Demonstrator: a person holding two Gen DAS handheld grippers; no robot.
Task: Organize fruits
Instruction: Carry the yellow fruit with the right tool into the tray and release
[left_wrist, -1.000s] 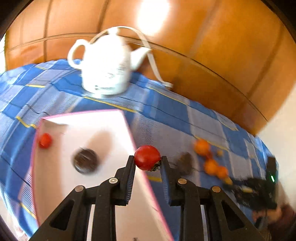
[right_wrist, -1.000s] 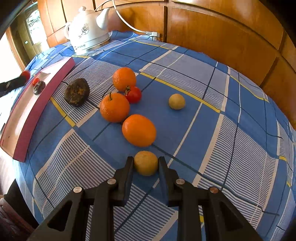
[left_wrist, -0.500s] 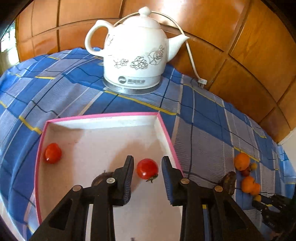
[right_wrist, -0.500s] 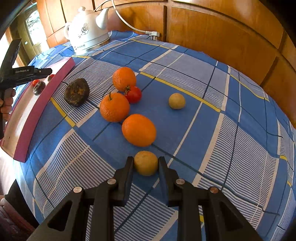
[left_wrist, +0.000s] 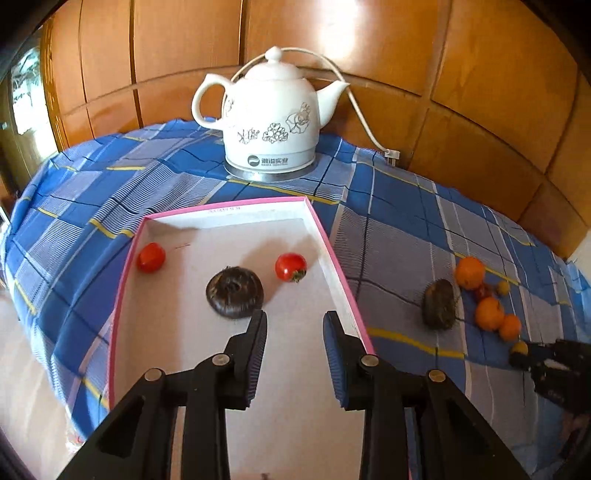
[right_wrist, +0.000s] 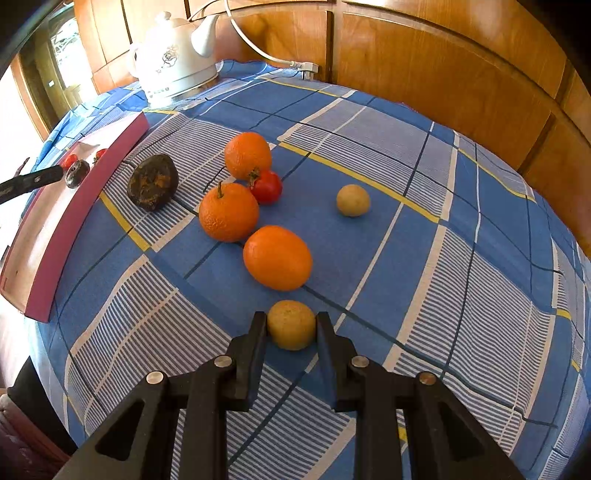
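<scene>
Having just opened empty over the tray (left_wrist: 334, 251), left tool (left_wrist: 294, 328) left three fruits boxed; right tool (right_wrist: 291, 325) gripped a longan (right_wrist: 291, 324), six others remaining on the surface (right_wrist: 461, 258).

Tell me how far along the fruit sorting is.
Done: two tomatoes and a dark fruit lie in the pink-rimmed tray; the left claw is empty, its jaws having just been opening. In hand: the right claw is shut on a yellowish fruit, on the cloth. Left: three oranges, a tomatoe, another dark fruit, another yellowish fruit.
</scene>
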